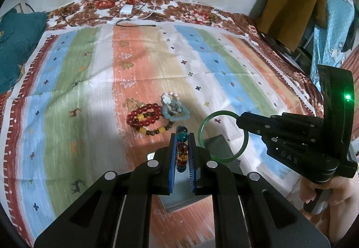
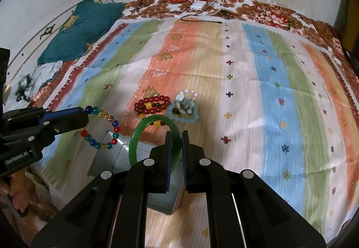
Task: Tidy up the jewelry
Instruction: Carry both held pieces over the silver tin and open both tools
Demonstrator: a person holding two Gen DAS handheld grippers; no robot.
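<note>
My left gripper (image 1: 181, 135) is shut on a string of multicoloured glass beads (image 1: 182, 147). In the right wrist view that bead bracelet (image 2: 115, 129) hangs as a loop from the left gripper (image 2: 85, 113). My right gripper (image 2: 177, 135) is shut on the rim of a green bangle (image 2: 143, 126), which stands upright; the bangle (image 1: 201, 133) and right gripper (image 1: 239, 121) also show at the right of the left wrist view. Both hover over an open grey box (image 2: 125, 153). A red bead bracelet (image 2: 152, 104) and a pale blue one (image 2: 182, 113) lie together on the striped cloth beyond.
The striped cloth (image 1: 67, 91) covers a bed with a floral border. A teal cushion (image 1: 15, 46) lies at the far left, and a white charger (image 1: 126, 9) with cables sits by the wall. Yellow fabric (image 1: 291, 7) hangs at the right. A person's hand (image 1: 314, 189) grips the right handle.
</note>
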